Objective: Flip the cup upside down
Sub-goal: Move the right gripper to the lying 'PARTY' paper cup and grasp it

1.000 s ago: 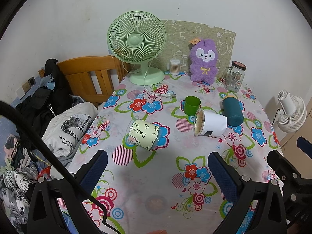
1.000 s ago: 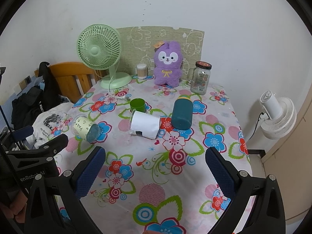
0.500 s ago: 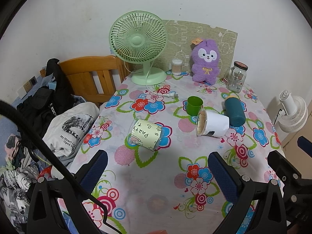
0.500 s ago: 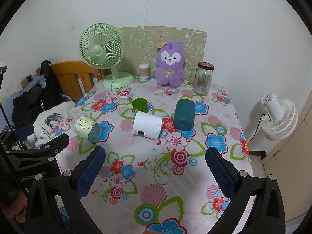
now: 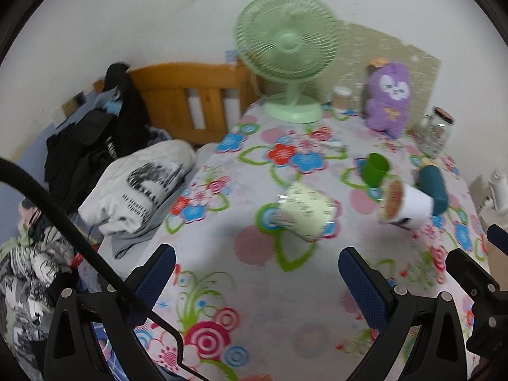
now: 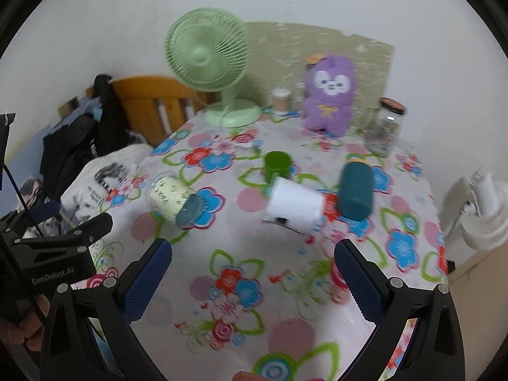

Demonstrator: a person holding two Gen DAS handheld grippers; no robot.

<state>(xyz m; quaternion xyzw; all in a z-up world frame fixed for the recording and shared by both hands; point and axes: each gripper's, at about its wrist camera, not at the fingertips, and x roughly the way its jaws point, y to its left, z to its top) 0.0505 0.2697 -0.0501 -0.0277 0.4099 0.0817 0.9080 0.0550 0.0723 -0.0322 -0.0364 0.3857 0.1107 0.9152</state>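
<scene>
A pale yellow-green cup with printed letters lies on its side on the flowered tablecloth; it also shows in the right wrist view. A white cup lies on its side to its right, also seen in the right wrist view. A small green cup stands upright behind them. My left gripper is open and empty, just short of the yellow-green cup. My right gripper is open and empty, in front of the white cup.
A teal bottle lies beside the white cup. A green desk fan, a purple plush toy and a glass jar stand at the back. A wooden chair with clothes stands left of the table.
Both grippers have moved forward toward the cups, and the views have swung slightly left. The cups have not moved. Both grippers remain open.
</scene>
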